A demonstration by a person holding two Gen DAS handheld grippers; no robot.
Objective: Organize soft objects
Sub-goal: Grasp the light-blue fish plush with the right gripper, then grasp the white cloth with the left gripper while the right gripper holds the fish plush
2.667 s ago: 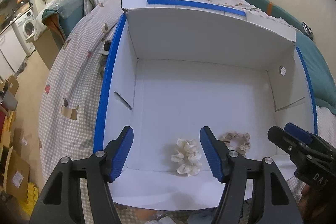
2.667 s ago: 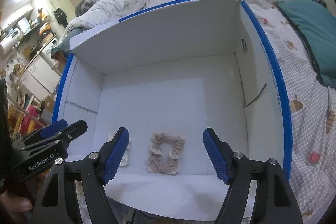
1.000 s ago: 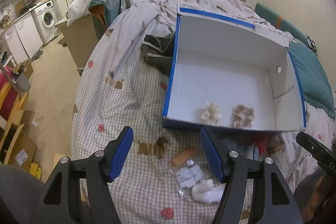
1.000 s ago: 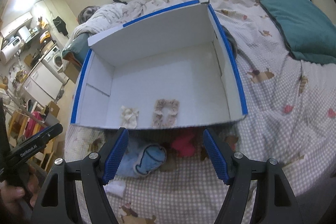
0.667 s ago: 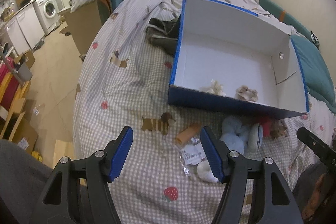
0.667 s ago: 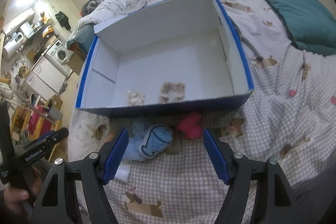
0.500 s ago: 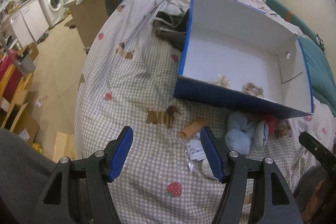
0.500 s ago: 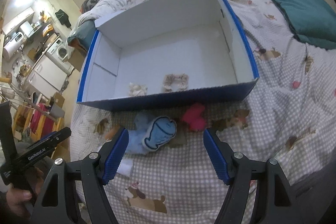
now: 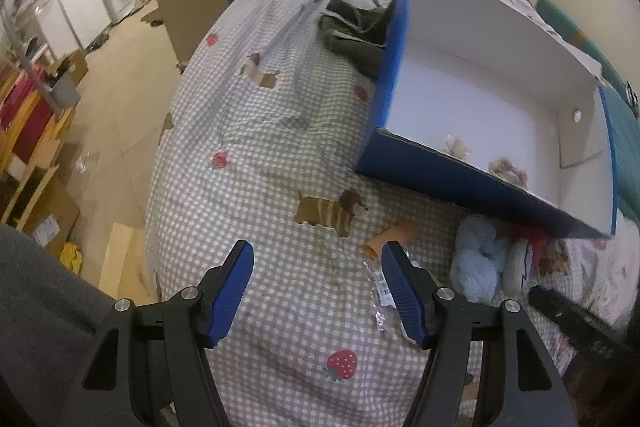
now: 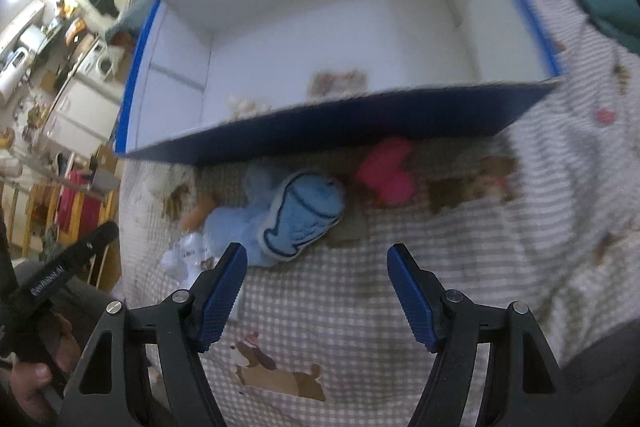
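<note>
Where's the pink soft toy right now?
In the right wrist view, the pink soft toy lies on the checked bedspread, against the blue box, right of the blue plush.

The box [image 9: 460, 179] looks like matt cardboard, blue outside and smooth white inside. The bed cover [image 9: 260, 131] is soft checked cloth, and the blue toy [image 10: 296, 219] is fuzzy plush. The fingers [image 10: 224, 291] carry blue ribbed pads on matt black plastic.

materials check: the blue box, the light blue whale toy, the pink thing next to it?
Blue box: looks like cardboard, matte blue outside, white inside; thin flat walls with fold lines. Light blue whale toy: plush fabric, fuzzy, with a stitched dark outline. Pink thing: probably soft fleece or plush; too blurred to be sure.
</note>
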